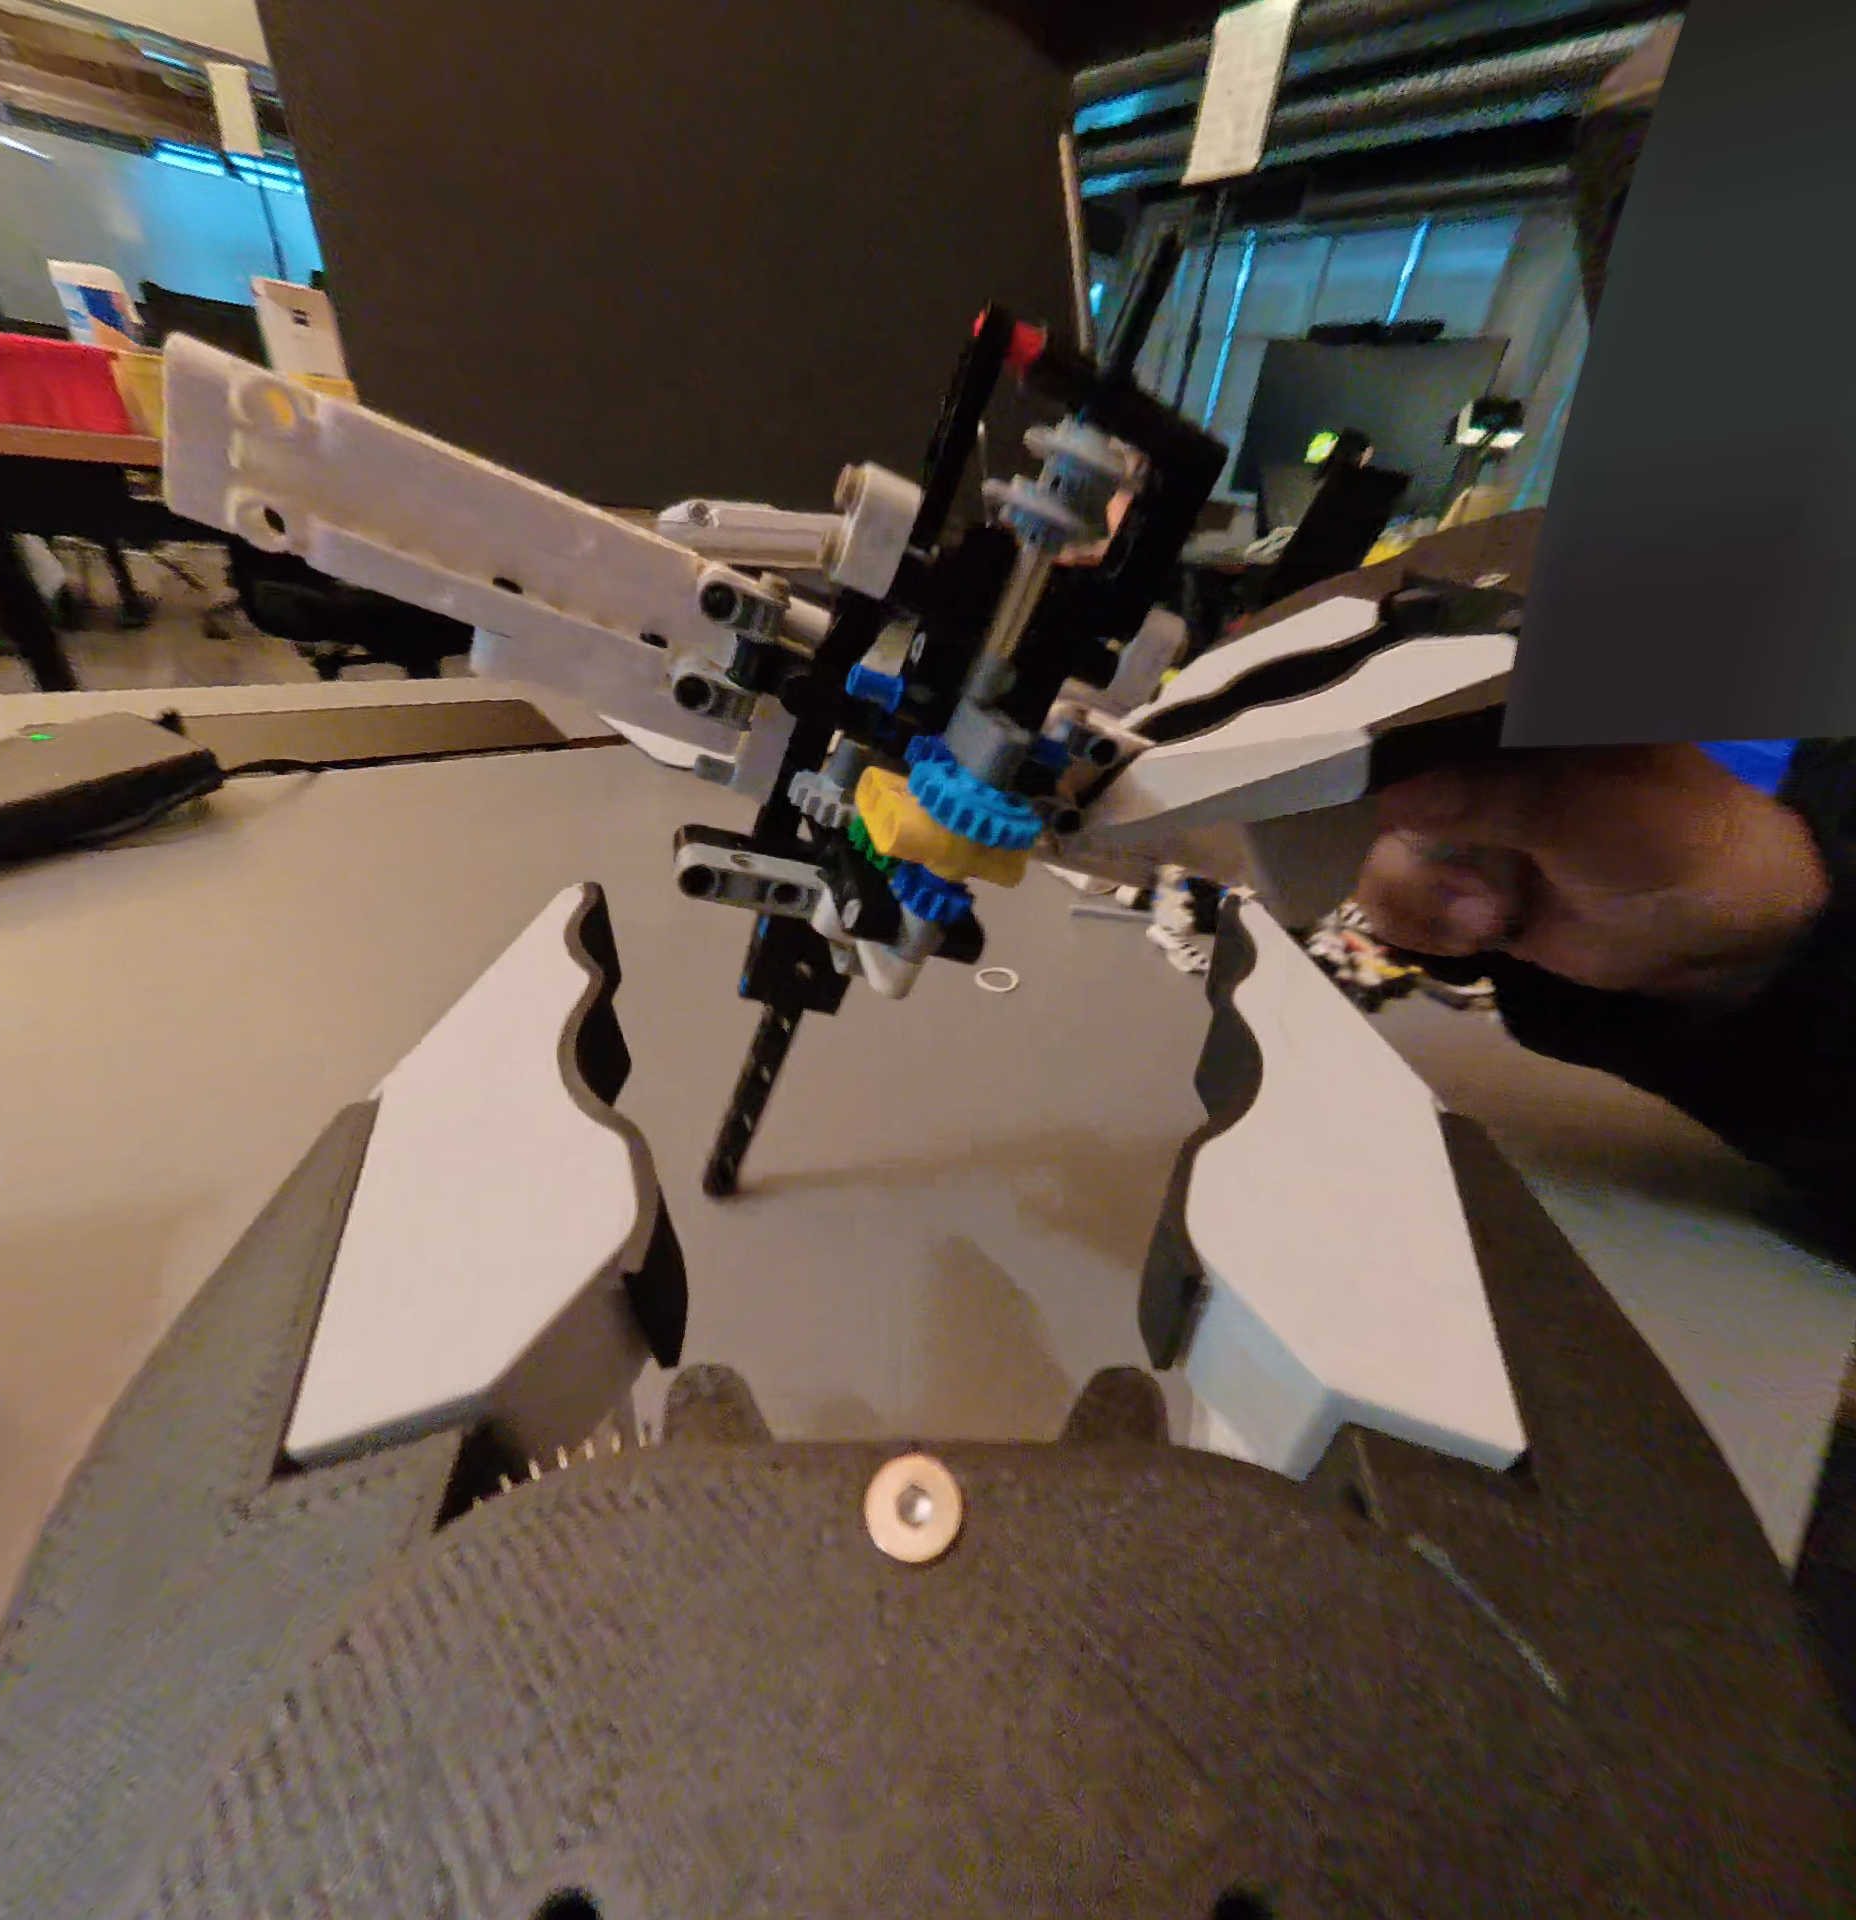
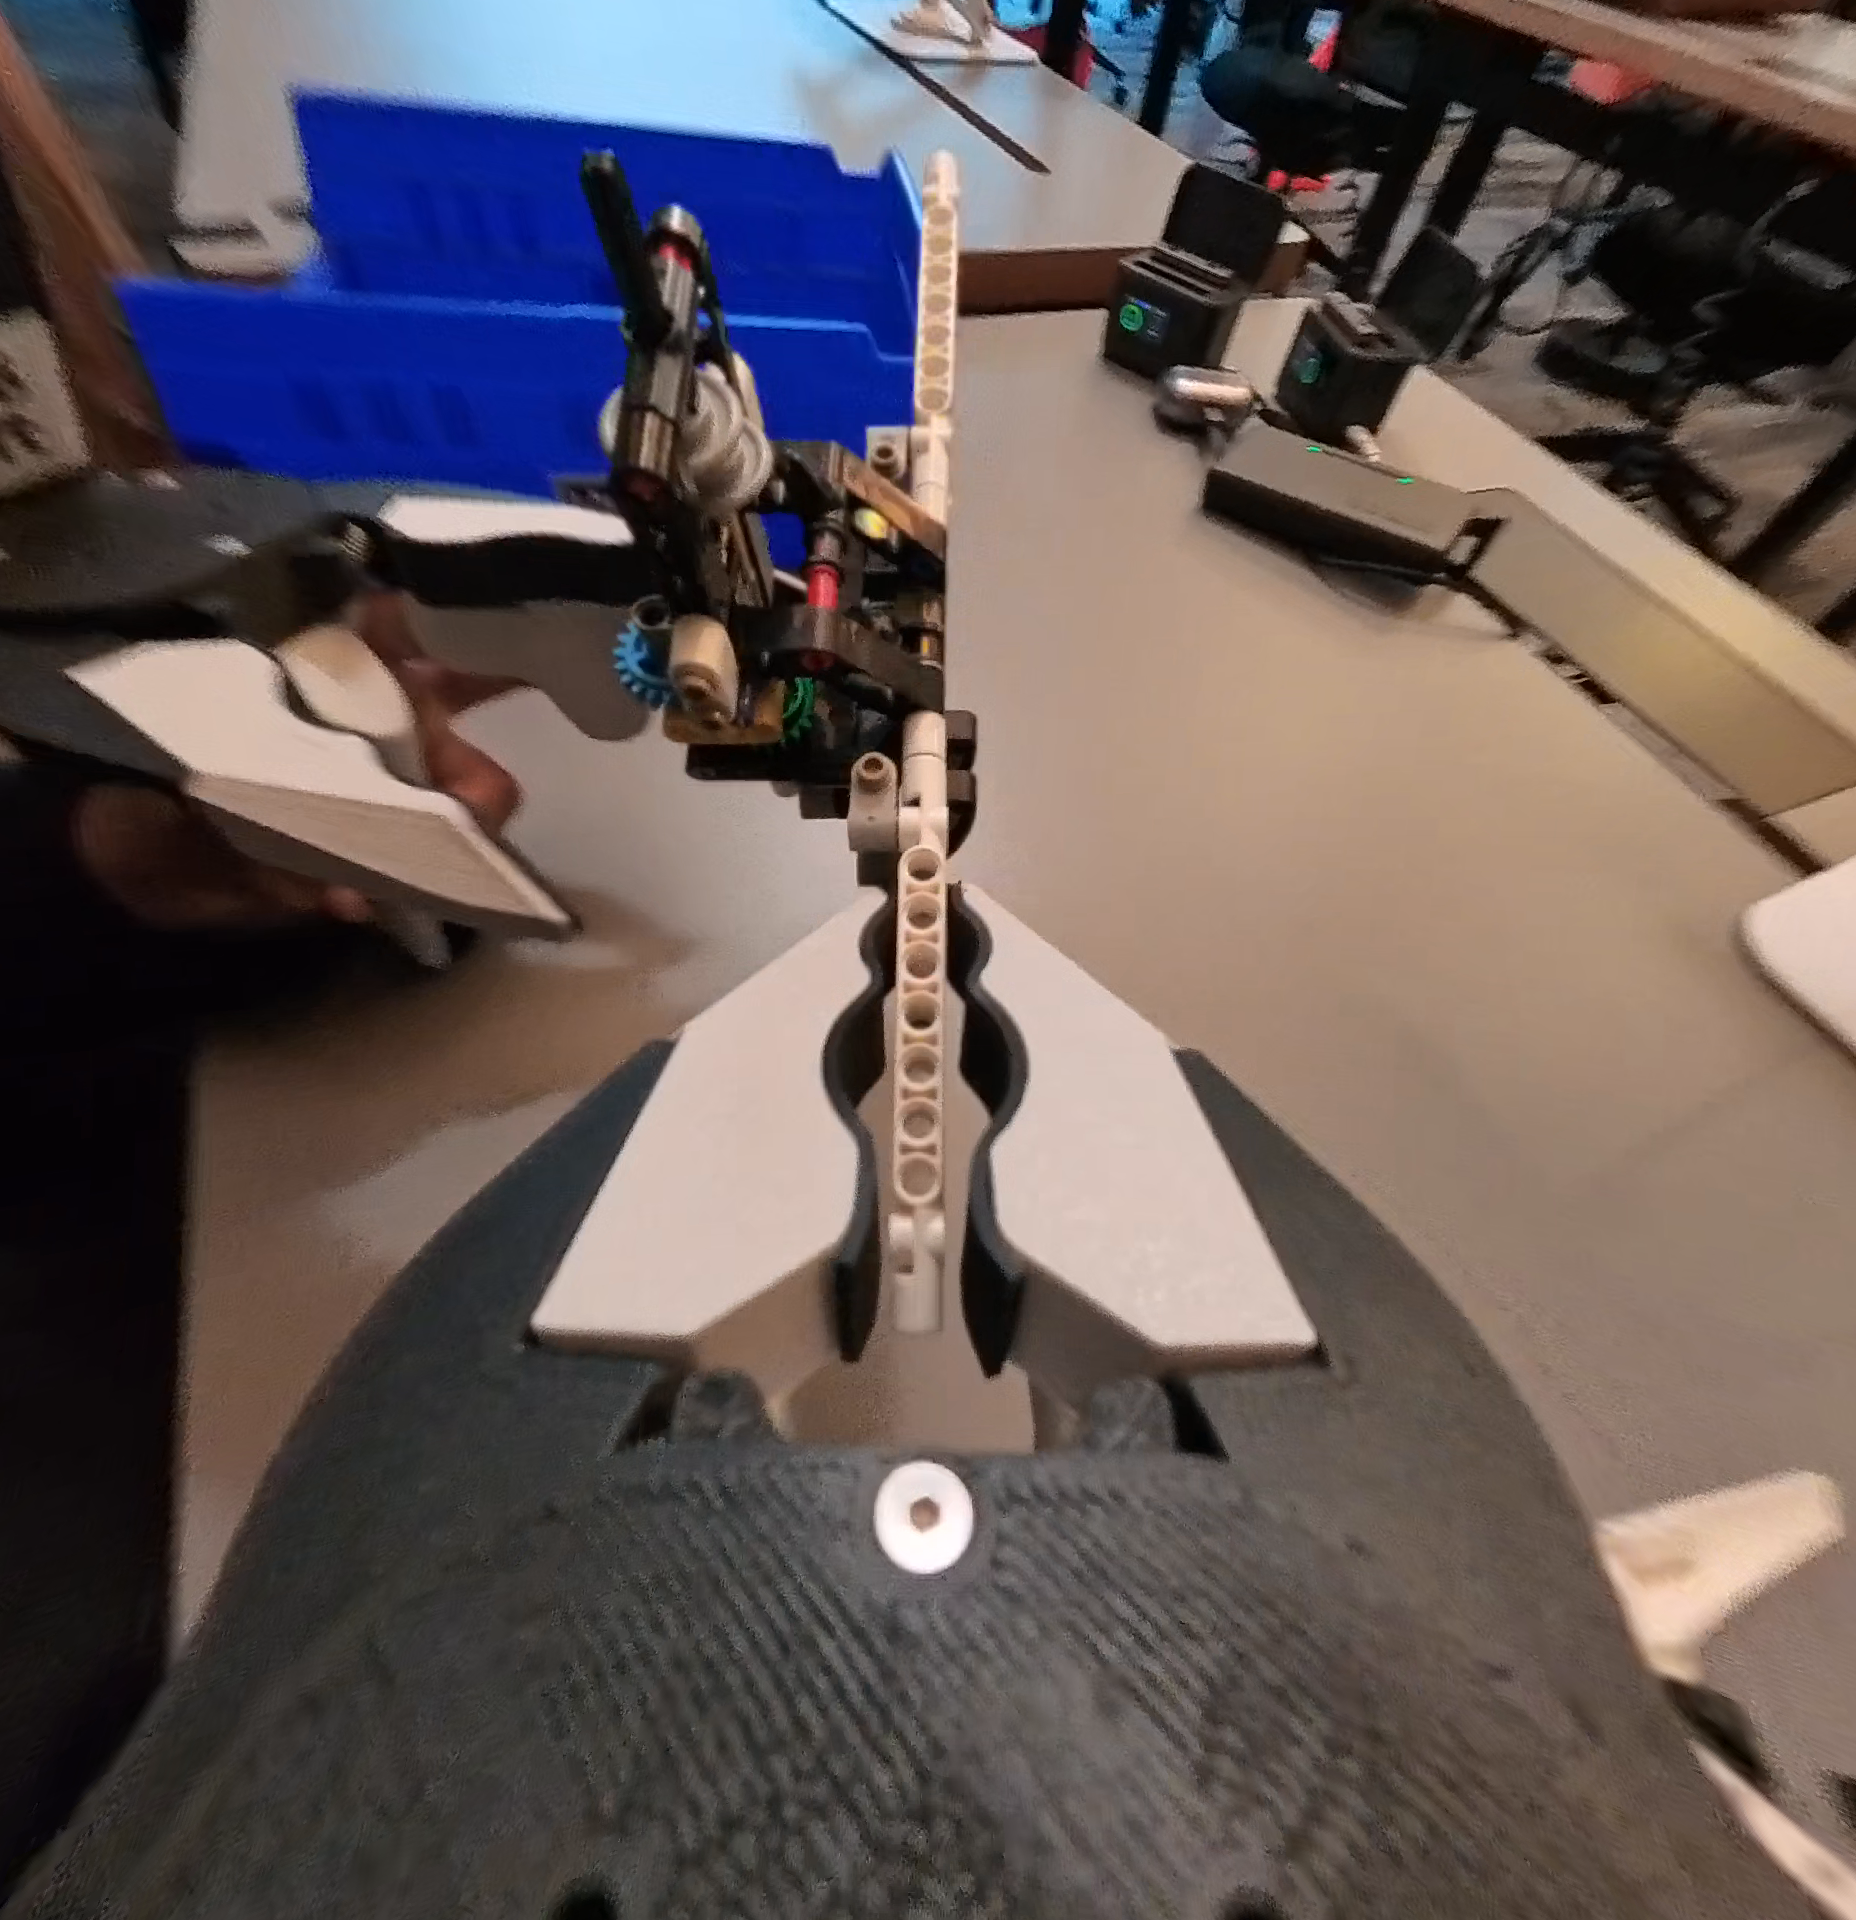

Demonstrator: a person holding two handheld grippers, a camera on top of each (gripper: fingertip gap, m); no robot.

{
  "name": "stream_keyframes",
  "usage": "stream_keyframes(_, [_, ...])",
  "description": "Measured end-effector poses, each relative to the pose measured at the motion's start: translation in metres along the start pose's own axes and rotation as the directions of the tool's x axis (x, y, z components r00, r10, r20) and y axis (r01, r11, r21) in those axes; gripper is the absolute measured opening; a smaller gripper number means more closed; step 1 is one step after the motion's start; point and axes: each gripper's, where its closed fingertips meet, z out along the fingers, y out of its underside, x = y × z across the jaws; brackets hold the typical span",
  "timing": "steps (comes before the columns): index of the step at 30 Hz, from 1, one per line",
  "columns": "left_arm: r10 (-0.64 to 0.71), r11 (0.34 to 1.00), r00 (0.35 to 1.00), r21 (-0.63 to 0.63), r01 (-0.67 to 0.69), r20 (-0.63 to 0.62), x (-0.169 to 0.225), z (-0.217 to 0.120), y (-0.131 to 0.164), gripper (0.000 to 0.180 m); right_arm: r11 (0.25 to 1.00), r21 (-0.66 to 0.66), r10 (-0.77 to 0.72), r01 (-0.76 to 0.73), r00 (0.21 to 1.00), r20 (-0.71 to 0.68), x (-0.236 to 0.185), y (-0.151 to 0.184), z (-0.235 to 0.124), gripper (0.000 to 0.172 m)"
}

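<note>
A brick-built model (image 1: 903,727) of black beams, blue gears, a yellow piece and long white panels stands tilted, with its thin black beam (image 1: 747,1101) touching the grey table (image 1: 280,987). My left gripper (image 1: 908,904) is open wide and empty, and the model is just ahead of its fingertips. My right gripper (image 2: 922,904) is shut on the model's white perforated beam (image 2: 919,1039) and holds the model (image 2: 778,582) up. The right gripper also shows in the left wrist view (image 1: 1267,727), reaching in from the right. The left gripper shows in the right wrist view (image 2: 384,727), open beside the model.
Blue bins (image 2: 488,343) stand behind the model. Black charger boxes (image 2: 1163,312) and a flat black unit (image 2: 1339,499) lie at the far right. A small white ring (image 1: 997,979) and loose parts (image 1: 1350,956) lie on the table. A white piece (image 2: 1713,1558) lies near right. Spacing between my two grippers at the tips: around 6 centimetres.
</note>
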Motion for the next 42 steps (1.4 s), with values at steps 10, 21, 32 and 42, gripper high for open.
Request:
stream_keyframes(10, [0.069, 0.997, 0.997, -0.018, -0.069, -0.025, -0.003, 0.008, -0.002, 0.067, 0.868, 0.101, 0.403, -0.486, 0.809, 0.428, -0.024, -0.003, -0.002, 0.005])
stream_keyframes(21, [0.141, 0.965, 0.990, -0.220, -0.144, -0.030, -0.007, 0.011, 0.022, 0.066, 0.875, 0.117, 0.372, -0.469, 0.808, 0.456, -0.024, 0.012, -0.005, 0.008])
stream_keyframes(32, [0.084, 0.972, 0.996, -0.223, -0.076, 0.024, -0.015, 0.012, 0.024, 0.066, 0.806, 0.283, 0.383, -0.520, 0.823, 0.420, 0.000, -0.004, -0.021, 0.028])
stream_keyframes(42, [0.143, 0.960, 0.988, -0.236, -0.151, -0.053, 0.000, 0.011, 0.028, 0.067, 0.878, 0.160, 0.351, -0.451, 0.834, 0.427, -0.016, 0.012, -0.013, 0.006])
